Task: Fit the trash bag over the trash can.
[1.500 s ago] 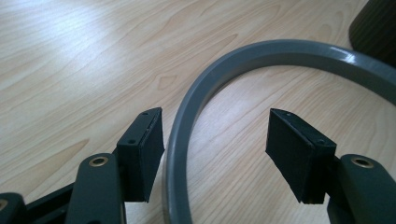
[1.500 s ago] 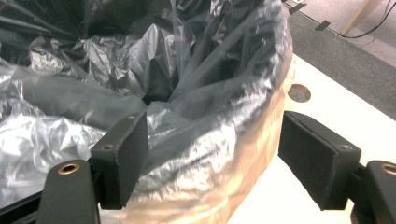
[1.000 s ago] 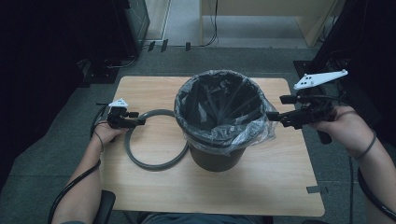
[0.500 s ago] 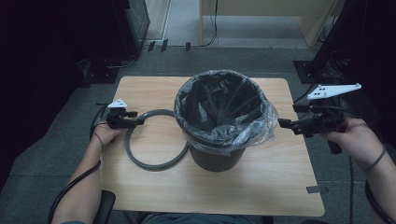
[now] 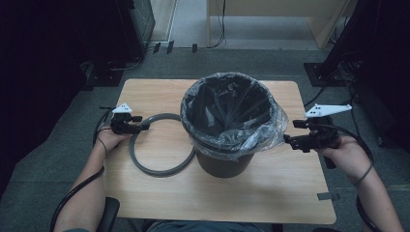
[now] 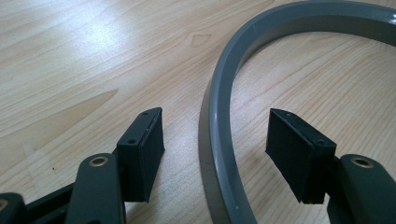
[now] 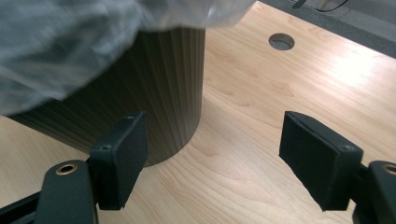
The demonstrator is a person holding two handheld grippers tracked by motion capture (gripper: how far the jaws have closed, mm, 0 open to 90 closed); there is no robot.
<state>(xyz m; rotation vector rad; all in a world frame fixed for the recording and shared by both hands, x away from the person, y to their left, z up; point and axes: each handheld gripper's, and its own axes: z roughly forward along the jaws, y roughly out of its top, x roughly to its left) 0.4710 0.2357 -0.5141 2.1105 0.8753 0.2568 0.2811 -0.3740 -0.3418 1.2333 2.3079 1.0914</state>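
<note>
A dark ribbed bin (image 5: 226,159) stands mid-table, lined with a grey plastic bag (image 5: 232,108) whose edge folds over the rim. A grey plastic ring (image 5: 159,145) lies flat on the table, left of the bin and touching its base. My left gripper (image 5: 144,126) is open at the ring's upper left, its jaws straddling the ring (image 6: 219,126) without pressing on it. My right gripper (image 5: 290,141) is open just right of the bin, beside the bag's overhanging edge (image 7: 60,46), with nothing between its pads and the bin wall (image 7: 159,93) close ahead.
The wooden table (image 5: 290,193) has bare room along its front and right side. A round cable hole (image 7: 281,41) sits in the tabletop beyond the bin. Dark furniture and cables stand on the grey floor (image 5: 193,63) behind the table.
My right gripper has come down and drawn in beside the bin's side. The left gripper has stayed at the ring.
</note>
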